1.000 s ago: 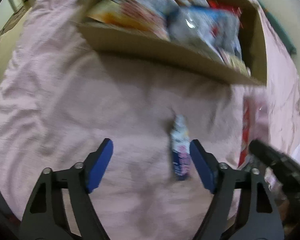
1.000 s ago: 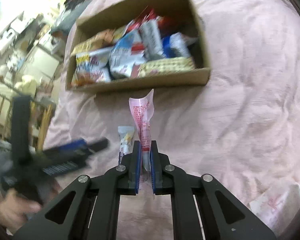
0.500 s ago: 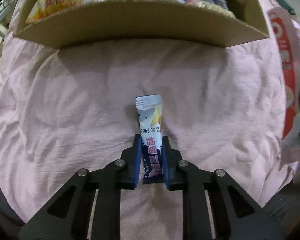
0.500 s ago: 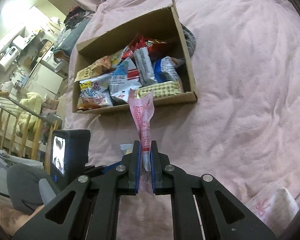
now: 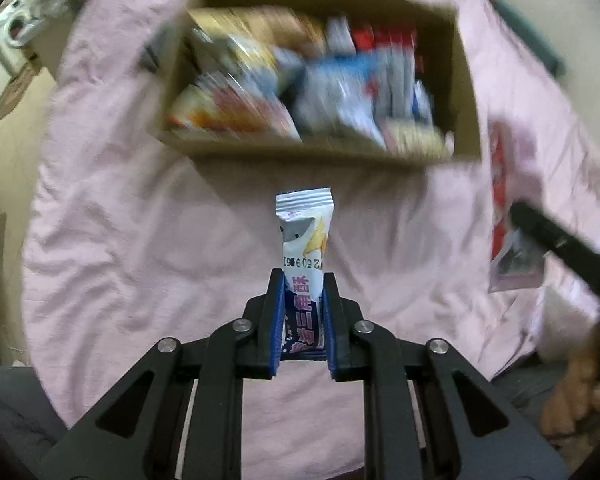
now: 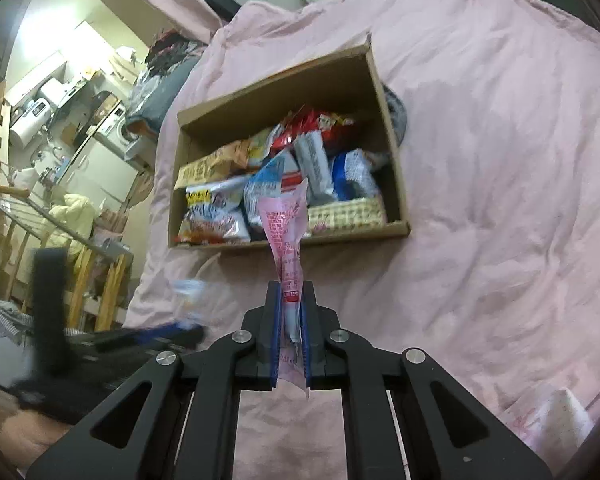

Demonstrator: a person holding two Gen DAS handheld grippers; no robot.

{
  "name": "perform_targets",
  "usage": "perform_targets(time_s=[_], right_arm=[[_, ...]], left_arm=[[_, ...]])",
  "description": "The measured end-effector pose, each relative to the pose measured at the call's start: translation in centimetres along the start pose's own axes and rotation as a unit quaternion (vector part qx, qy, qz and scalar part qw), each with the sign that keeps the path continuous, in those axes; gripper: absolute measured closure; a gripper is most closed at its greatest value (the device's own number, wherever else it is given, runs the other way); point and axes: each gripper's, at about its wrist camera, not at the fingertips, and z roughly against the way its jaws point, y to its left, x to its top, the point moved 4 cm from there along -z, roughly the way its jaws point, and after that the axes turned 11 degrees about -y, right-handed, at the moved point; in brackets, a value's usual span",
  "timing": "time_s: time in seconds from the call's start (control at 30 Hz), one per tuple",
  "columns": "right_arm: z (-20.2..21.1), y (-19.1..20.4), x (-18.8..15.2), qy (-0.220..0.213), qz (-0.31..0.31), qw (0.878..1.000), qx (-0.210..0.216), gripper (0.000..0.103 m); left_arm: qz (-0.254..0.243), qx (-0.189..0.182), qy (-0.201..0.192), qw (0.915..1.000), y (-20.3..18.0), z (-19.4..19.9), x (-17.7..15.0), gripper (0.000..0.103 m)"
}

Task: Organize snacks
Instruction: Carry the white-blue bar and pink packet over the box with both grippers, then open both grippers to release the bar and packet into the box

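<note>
Left gripper (image 5: 303, 312) clamps a wafer pack (image 5: 305, 256); right gripper (image 6: 291, 332) pinches a limp pink packet (image 6: 286, 236), which could snag the box (image 6: 396, 184) rim at upper centre.

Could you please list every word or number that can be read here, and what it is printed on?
"三角酥": on the white and dark blue snack packet in the left claw.
Upside-down date code below: partly legible, uncertain.
Pink plastic wrapper in the right claw: too small.
Brown cardboard box packets: too blurred.
</note>
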Motion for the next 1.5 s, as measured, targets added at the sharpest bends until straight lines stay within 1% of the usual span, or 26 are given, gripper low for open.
perform_targets(time_s=[0.1, 0.17, 0.23, 0.3, 0.37, 0.57, 0.73, 0.87, 1.03, 1.17, 1.37, 1.5], right_arm=[[0.1, -0.4, 0.5, -0.011, -0.008, 1.000, -0.007, 0.094], [0.2, -0.6, 0.9, -0.024, -0.005, 1.000, -0.018, 0.094], [0.3, -0.9, 1.3, -0.036, -0.005, 0.999, -0.031, 0.094], [0.3, -1.2, 1.8, -0.048, -0.019, 0.998, -0.030, 0.094], [0.4, -1.2, 2.5, -0.062, -0.021, 0.997, -0.030, 0.094], [-1.1, -1.1, 6.0, -0.084, -0.008, 0.996, -0.031, 0.094], [-3.3, -1.0, 8.0, -0.084, 0.012, 0.995, -0.044, 0.094], [-5.9, -1.6, 9.3, -0.073, 0.019, 0.995, -0.062, 0.094], [-8.3, -2.2, 9.5, -0.048, 0.014, 0.996, -0.077, 0.094], [-9.1, -2.4, 9.4, -0.035, 0.016, 0.996, -0.084, 0.094], [-10.0, -3.0, 9.1, -0.021, -0.002, 0.997, -0.081, 0.094], [-10.3, -3.4, 9.1, -0.014, -0.013, 0.997, -0.074, 0.093]], left_arm=[[0.005, 0.012, -0.050, 0.9987, 1.8, 2.8, 1.9, 0.089], [0.008, 0.018, -0.073, 0.9972, 2.9, 4.0, 3.1, 0.089], [0.021, 0.014, -0.095, 0.9951, 4.2, 5.1, 4.5, 0.089], [0.024, 0.015, -0.112, 0.9932, 5.0, 5.3, 5.6, 0.089], [0.016, 0.019, -0.125, 0.9918, 5.1, 5.3, 6.7, 0.089], [0.007, 0.011, -0.121, 0.9926, 4.2, 3.2, 9.1, 0.089], [-0.007, 0.007, -0.129, 0.9915, 2.8, 2.0, 11.1, 0.089], [-0.018, 0.004, -0.129, 0.9914, 1.3, 0.5, 12.8, 0.089], [-0.044, 0.012, -0.133, 0.9901, -1.0, -1.8, 14.7, 0.089], [-0.060, 0.022, -0.124, 0.9902, -2.3, -4.0, 15.8, 0.088], [-0.057, 0.023, -0.112, 0.9918, -2.8, -6.5, 16.6, 0.088], [-0.065, 0.025, -0.110, 0.9915, -3.1, -7.3, 16.6, 0.088]])
